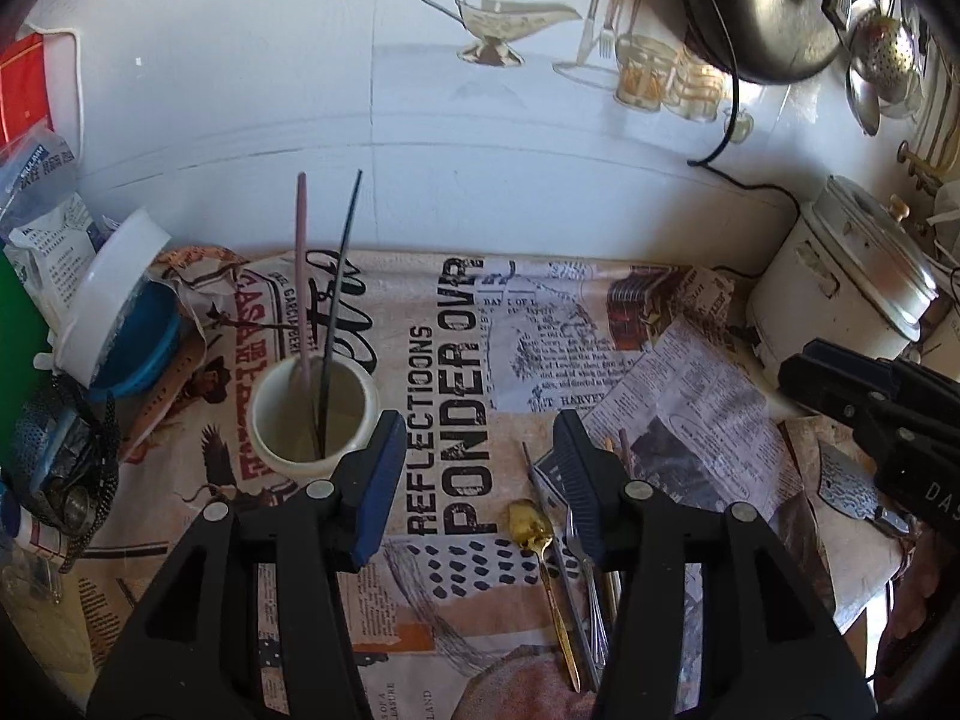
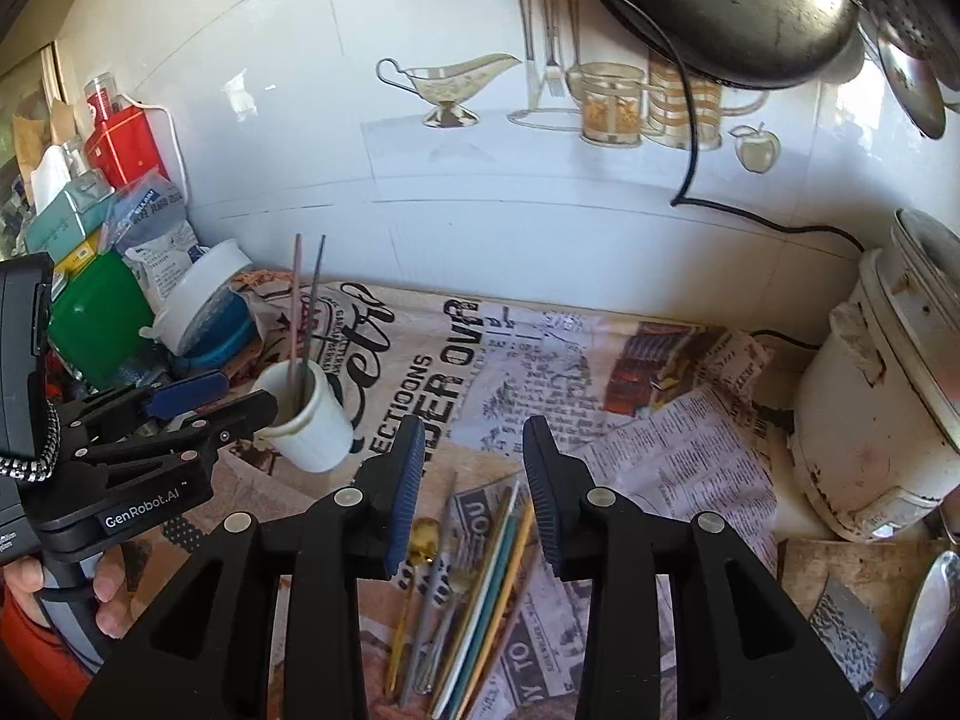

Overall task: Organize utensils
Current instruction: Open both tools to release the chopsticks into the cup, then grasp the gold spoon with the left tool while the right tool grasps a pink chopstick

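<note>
While two sticks (image 1: 324,324) already stood in the cup (image 1: 313,414), both grippers, left (image 1: 474,480) and right (image 2: 471,480), hung part-open and empty, so the next move looked like picking from the utensils (image 2: 468,588) below.

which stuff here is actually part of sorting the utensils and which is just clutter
Part of the job: white cup holding two chopsticks; gold spoon, fork and loose chopsticks lying on the newspaper-print cloth.

Just lying about: rice cooker, green container, red box, hanging pan.
</note>
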The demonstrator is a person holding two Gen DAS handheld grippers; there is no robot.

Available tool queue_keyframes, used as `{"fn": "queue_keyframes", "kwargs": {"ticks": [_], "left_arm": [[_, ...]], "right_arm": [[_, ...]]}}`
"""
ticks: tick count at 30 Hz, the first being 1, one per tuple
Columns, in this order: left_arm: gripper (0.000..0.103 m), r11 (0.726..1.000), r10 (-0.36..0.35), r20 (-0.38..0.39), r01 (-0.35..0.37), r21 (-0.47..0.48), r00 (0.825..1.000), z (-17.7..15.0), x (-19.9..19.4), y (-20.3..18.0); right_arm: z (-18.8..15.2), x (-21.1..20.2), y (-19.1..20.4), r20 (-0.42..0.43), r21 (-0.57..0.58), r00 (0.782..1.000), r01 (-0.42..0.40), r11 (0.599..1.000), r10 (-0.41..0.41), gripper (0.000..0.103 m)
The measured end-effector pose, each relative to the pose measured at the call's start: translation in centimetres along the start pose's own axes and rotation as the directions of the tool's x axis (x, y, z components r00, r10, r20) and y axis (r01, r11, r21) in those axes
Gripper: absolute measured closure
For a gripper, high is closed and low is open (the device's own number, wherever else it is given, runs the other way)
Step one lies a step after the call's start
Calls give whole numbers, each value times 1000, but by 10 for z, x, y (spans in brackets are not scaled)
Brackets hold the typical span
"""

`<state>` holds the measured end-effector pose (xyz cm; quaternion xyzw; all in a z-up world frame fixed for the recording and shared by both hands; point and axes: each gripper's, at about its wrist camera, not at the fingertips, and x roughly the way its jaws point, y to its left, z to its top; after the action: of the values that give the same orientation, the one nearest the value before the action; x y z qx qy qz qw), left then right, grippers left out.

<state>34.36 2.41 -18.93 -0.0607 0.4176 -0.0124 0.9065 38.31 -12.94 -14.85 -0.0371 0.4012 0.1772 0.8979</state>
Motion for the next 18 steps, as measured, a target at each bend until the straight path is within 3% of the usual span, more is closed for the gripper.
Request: {"fn": "queue_keyframes", "kwargs": {"ticks": [8, 18], "left_arm": [[53, 999, 33, -162, -30, 21, 986, -41, 61, -23], [53, 996, 81, -334, -70, 47, 939, -86, 122, -27]], "right_arm": [[-38, 28, -39, -124, 38, 992, 18, 999, -13, 72], [-88, 88, -59, -322, 77, 946, -15, 997, 39, 72]]}}
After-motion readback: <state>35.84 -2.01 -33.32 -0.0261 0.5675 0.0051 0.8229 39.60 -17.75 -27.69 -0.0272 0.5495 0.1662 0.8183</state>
